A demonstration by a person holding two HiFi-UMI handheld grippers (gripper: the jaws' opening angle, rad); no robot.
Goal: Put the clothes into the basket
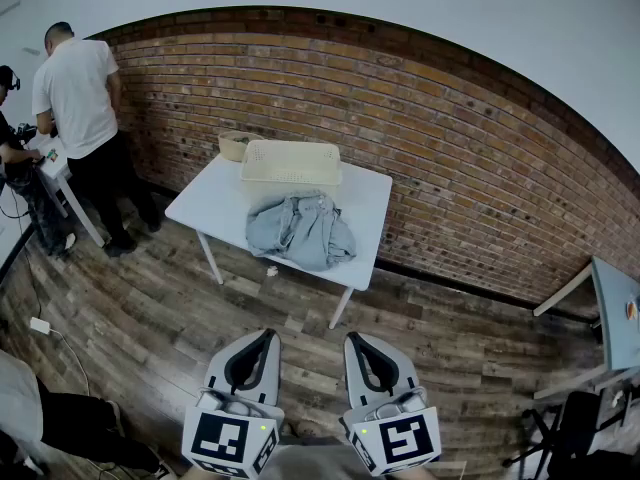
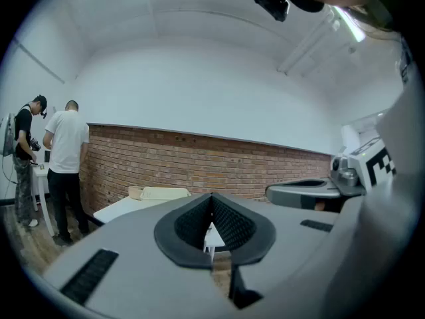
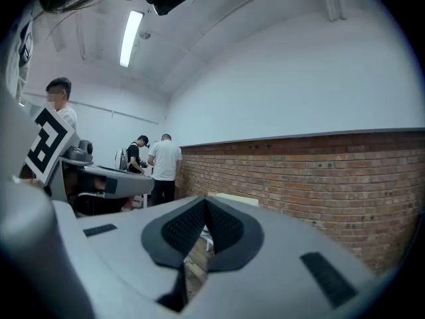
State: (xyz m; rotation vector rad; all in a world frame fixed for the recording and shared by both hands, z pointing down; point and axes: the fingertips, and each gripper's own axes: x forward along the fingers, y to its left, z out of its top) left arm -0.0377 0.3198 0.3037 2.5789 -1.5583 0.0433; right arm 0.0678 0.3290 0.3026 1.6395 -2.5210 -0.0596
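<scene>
Left gripper [image 1: 262, 343]: lower centre of the head view, left of its twin; jaws closed together, nothing between the pads; pointing level toward the table.
Right gripper [image 1: 360, 346]: just right of the left gripper; jaws likewise pressed together, holding nothing; well apart from the table.
Persons [image 1: 78, 88]: upper left of the frame; one in a white shirt stands at a small white stand, and a second in dark clothing is at the frame edge.
Floor [image 1: 150, 318]: dark wood planks, between the grippers and the table.
Table [image 1: 215, 203]: white, centre of the frame, set against the brick wall [image 1: 450, 138].
Tan container [image 1: 233, 145]: small, at the table's far left corner, touching the basket's left end; contents cannot be made out.
Basket [image 1: 290, 161]: cream, perforated, at the table's far edge by the wall; no cloth shows inside.
Clothes [image 1: 300, 230]: crumpled grey-blue heap on the table top, outside the basket and just in front of it, reaching the near edge.
</scene>
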